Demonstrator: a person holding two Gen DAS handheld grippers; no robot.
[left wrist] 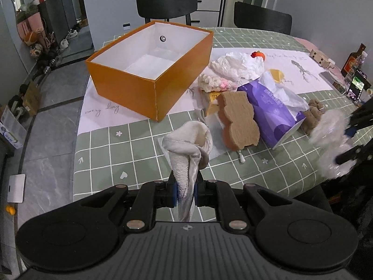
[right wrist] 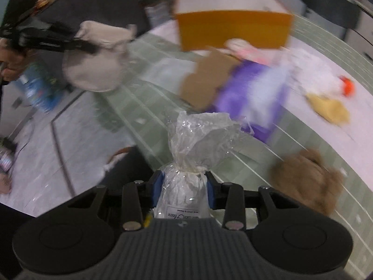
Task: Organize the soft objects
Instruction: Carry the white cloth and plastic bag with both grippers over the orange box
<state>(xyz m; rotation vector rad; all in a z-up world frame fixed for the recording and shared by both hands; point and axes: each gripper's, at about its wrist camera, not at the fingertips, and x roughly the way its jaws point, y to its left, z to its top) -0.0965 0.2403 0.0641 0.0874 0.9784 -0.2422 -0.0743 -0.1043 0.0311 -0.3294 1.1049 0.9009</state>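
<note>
Left gripper [left wrist: 185, 187]: we see its two fingers nearly closed, pinching a grey-white cloth [left wrist: 186, 154] between the blue pads.
Cloth against the fingers: we see its narrow twisted end pass down between the pads, while the bunched part spreads out beyond the fingertips, above the green checked tablecloth [left wrist: 130, 149].
Right gripper [right wrist: 182, 187]: we see the fingers partly closed on a clear plastic bag [right wrist: 184, 186] with white stuffing inside.
Bag against the fingers: we see its filled body sit between the pads, with a printed label toward the camera; the tied neck and crinkled top fan out past the fingertips.
Orange box [left wrist: 149, 81]: we see it open on the table, well beyond the left fingertips; white inside, with only a flat white sheet on the bottom.
Purple tissue pack [left wrist: 272, 112]: we see it lying on its side to the right of the box, with white tissue spilling from its opening.
Beside the pack: we see a brown bear-shaped sponge [left wrist: 240, 121] leaning against its left side.
Further back: we see crumpled white paper [left wrist: 235, 65] and a pink-and-cream knitted piece [left wrist: 214, 82] between box and pack.
Right wrist view: we find the table badly blurred; only the held bag is sharp.
</note>
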